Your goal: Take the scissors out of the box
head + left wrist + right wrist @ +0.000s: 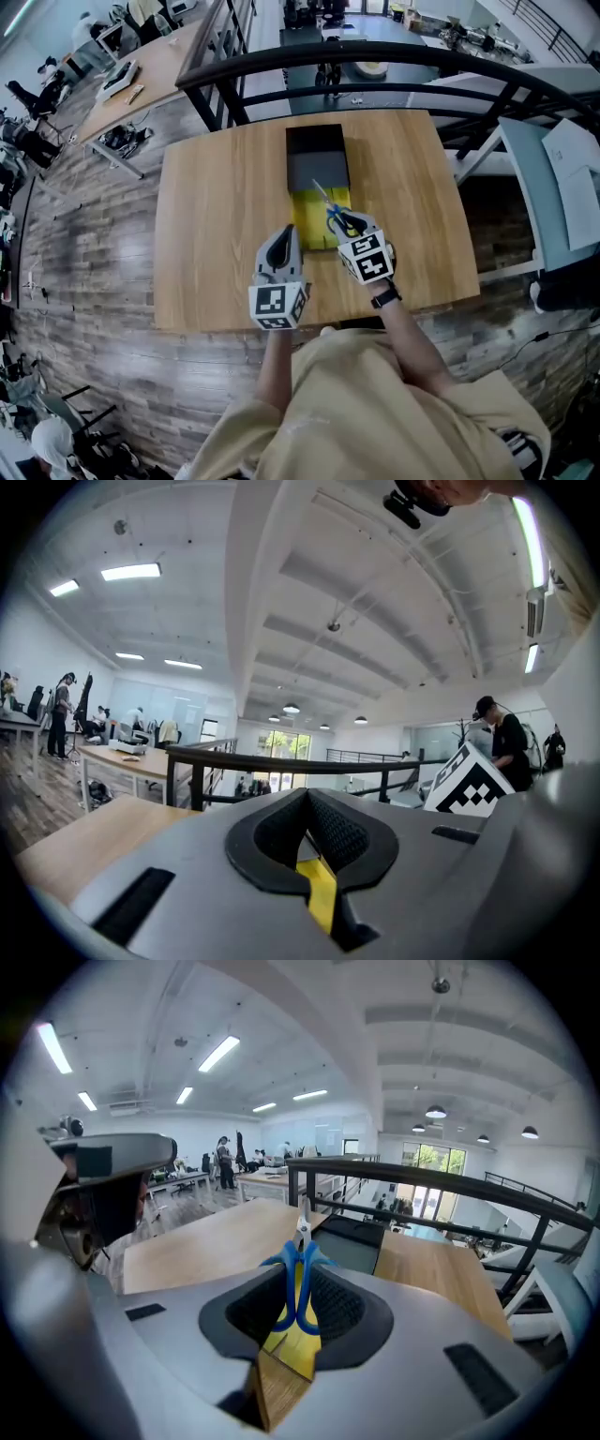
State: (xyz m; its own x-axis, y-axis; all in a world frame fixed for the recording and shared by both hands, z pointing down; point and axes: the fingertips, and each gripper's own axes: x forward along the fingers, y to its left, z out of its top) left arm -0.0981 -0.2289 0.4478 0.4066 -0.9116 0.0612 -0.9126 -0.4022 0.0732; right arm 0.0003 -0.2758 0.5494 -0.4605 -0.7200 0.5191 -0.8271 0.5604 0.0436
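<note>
Blue-handled scissors hang over the box, blades pointing away from me. My right gripper is shut on the blue handles. The box lies open mid-table, with a yellow inside and a dark flap behind it. In the right gripper view the yellow inside shows below the jaws and the blades stick out past them. My left gripper hovers at the box's near left corner. Its pads meet at the tips with nothing between them, and a strip of yellow shows through.
The wooden table ends close in front of me and at both sides. A black railing curves behind its far edge. A grey desk stands to the right. In the left gripper view a person in black stands at right.
</note>
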